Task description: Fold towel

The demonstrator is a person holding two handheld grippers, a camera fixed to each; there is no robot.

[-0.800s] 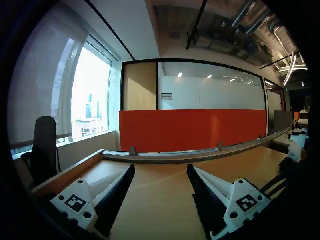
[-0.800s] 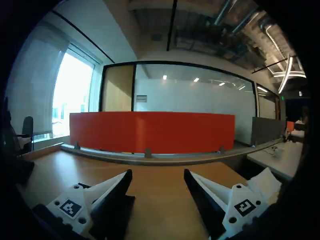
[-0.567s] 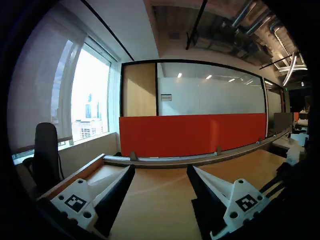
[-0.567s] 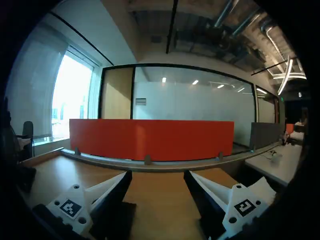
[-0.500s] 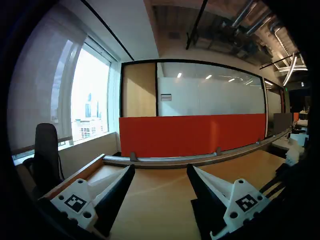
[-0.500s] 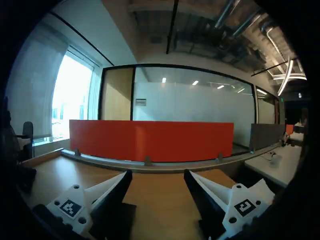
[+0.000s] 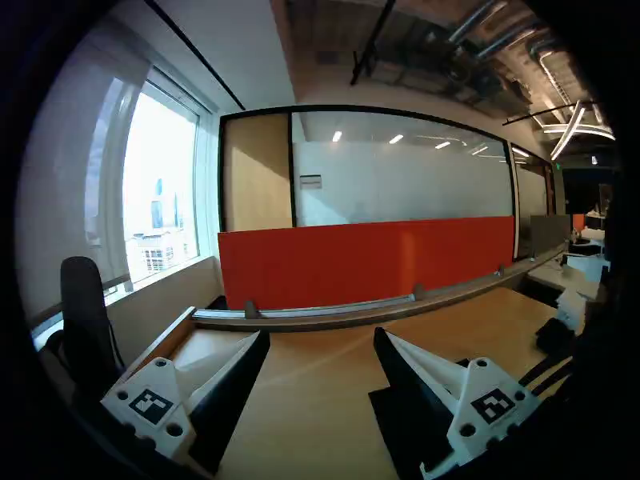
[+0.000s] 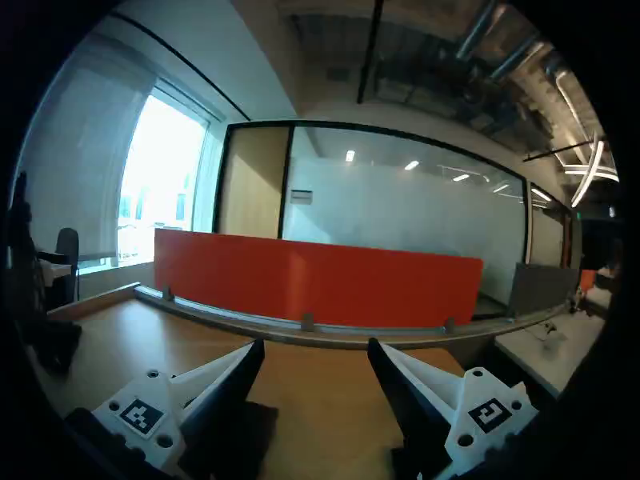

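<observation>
**Fingers wide above the wooden bench**

The left gripper (image 7: 320, 332) and the right gripper (image 8: 315, 342) each hold their white, wedge-shaped fingers wide apart, gripping nothing, above the smooth tan bench (image 7: 320, 408). A dark flat patch (image 7: 396, 420) lies beneath the left gripper; whether it is the towel cannot be told. An orange panel (image 7: 360, 260) lines the far edge.

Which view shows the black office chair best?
The left gripper view: the black office chair stands large at the left, backrest plain. The right gripper view shows it small, far off by the window.
</observation>
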